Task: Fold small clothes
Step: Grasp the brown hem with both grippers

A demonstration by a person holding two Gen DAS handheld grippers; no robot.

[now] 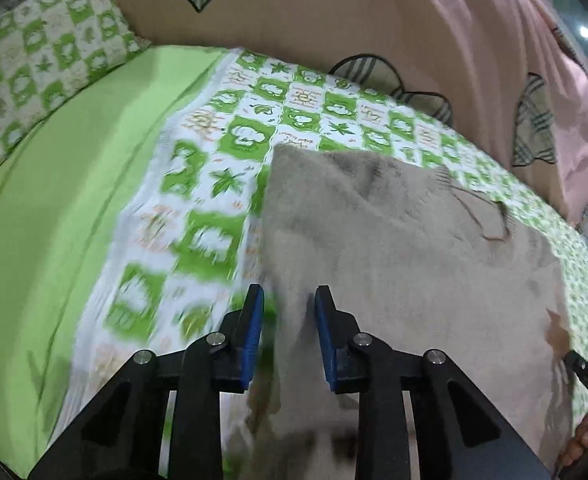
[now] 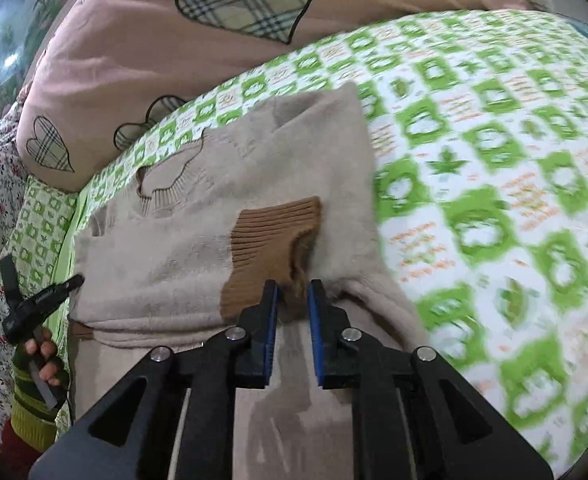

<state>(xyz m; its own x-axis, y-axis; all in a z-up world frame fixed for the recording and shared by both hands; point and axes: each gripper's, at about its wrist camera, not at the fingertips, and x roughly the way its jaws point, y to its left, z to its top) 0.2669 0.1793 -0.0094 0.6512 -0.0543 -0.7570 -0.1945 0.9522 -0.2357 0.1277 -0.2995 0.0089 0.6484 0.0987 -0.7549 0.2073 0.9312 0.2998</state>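
A beige knit sweater [image 1: 394, 240] [image 2: 197, 240] lies folded on the bed, with one sleeve laid across it that ends in a brown ribbed cuff [image 2: 269, 240]. My left gripper [image 1: 289, 296] hovers over the sweater's left edge; its blue pads stand apart and the fabric lies below them, not pinched. My right gripper [image 2: 292, 288] sits just behind the brown cuff. Its jaws are slightly apart and the cuff's frayed edge is at the tips, with no pad pressing on it.
The bed has a green-and-white patterned sheet [image 1: 221, 152] [image 2: 474, 160] and a plain green strip [image 1: 73, 200]. A pink quilt with plaid hearts [image 1: 374, 12] [image 2: 133, 60] is piled behind the sweater. A matching pillow [image 1: 41, 60] lies far left. A hand [image 2: 45, 356] in a striped sleeve holds the other gripper.
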